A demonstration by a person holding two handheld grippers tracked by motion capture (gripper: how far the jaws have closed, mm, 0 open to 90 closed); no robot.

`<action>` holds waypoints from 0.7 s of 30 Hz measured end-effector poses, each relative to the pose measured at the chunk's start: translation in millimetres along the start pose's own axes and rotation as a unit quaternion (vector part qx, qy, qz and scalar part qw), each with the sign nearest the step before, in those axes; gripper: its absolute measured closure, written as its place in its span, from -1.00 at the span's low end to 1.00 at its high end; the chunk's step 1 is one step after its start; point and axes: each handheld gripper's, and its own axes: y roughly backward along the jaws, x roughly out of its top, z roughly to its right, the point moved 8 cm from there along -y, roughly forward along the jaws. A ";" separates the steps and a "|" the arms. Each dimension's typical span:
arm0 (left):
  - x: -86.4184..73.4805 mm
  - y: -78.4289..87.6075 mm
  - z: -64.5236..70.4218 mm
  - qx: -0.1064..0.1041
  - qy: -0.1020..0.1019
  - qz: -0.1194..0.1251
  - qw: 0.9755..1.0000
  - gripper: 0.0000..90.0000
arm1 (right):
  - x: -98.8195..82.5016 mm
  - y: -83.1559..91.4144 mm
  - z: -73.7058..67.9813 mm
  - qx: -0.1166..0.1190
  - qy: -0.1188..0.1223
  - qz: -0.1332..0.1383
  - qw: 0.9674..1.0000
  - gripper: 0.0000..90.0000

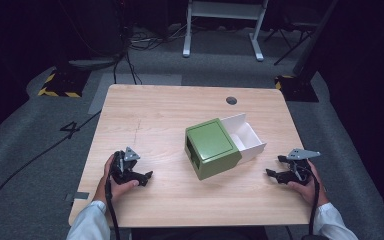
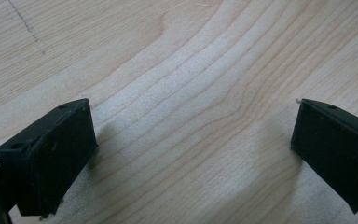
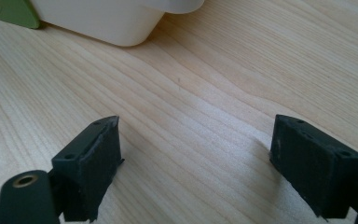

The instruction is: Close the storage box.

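Wooden desk, light grain, small round grey grommet near the far edge, right of centre.

Green box stands right of the desk's centre, turned at an angle to the desk edges. A white drawer is pulled partway out of its far-right side, toward the right edge of the desk; the drawer's inside looks bare in the high view, with one thin divider across it. A rectangular cutout shows on the box's near-left face.

Left gripper rests on the desk near the near-left corner, held in the person's left hand, tips pointing right toward the box and well apart from it. In the left gripper view its fingers stand wide apart, bare wood grain between them, nothing held.

Right gripper rests close to the right edge, toward the near-right corner, held in the right hand, tips pointing left toward the box. In the right gripper view its fingers are spread wide, holding nothing, only desk between them. The rounded white corner of the drawer and a sliver of green box lie ahead at the top of that view, apart from the fingertips.

White sleeves show at both wrists at the near edge. A cable trails from each gripper off the near edge.
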 end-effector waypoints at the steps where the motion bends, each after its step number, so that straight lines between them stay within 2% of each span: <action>1: 0.0 0.0 0.0 0.000 0.000 0.000 1.000 -1.00 | 0.0 0.0 0.0 0.000 0.000 0.000 1.000 -0.62; 3: 0.4 -0.4 1.4 -0.002 -0.004 0.000 1.000 -1.00 | 0.9 0.2 1.6 -0.002 -0.003 0.003 1.000 -0.51; 5: 0.3 -0.1 1.8 -0.002 -0.006 -0.002 1.000 -1.00 | 2.0 1.1 3.7 -0.001 -0.010 0.004 1.000 -0.49; 6: 0.5 -0.2 2.0 -0.002 -0.007 -0.001 1.000 -1.00 | 4.4 3.6 6.7 0.001 -0.019 0.016 1.000 -0.46; 8: 0.5 -0.7 4.9 -0.007 -0.003 0.001 1.000 -1.00 | 6.6 6.1 10.0 -0.002 -0.025 0.025 0.999 -0.44; 10: 0.7 -0.7 5.9 -0.008 -0.008 -0.001 1.000 -1.00 | 10.4 9.1 14.0 0.008 -0.044 0.035 0.998 -0.44; 11: 0.7 -0.7 5.9 -0.008 -0.008 -0.001 1.000 -1.00 | 10.4 9.1 14.0 0.008 -0.044 0.035 0.998 -0.44; 12: 0.8 -0.6 5.9 -0.007 -0.011 -0.001 1.000 -1.00 | 16.6 12.9 20.4 -0.003 -0.046 0.045 0.998 -0.40; 16: 0.9 -0.8 6.8 -0.009 -0.010 0.000 1.000 -1.00 | 28.1 18.0 27.3 -0.014 -0.044 0.052 0.998 -0.39; 17: 0.9 -0.8 6.9 -0.010 -0.010 0.000 1.000 -1.00 | 39.2 21.5 28.3 -0.014 -0.036 0.057 0.998 -0.38; 21: 0.8 -0.7 7.1 -0.009 -0.010 0.000 1.000 -1.00 | 52.7 22.3 29.5 -0.025 -0.014 0.051 0.998 -0.34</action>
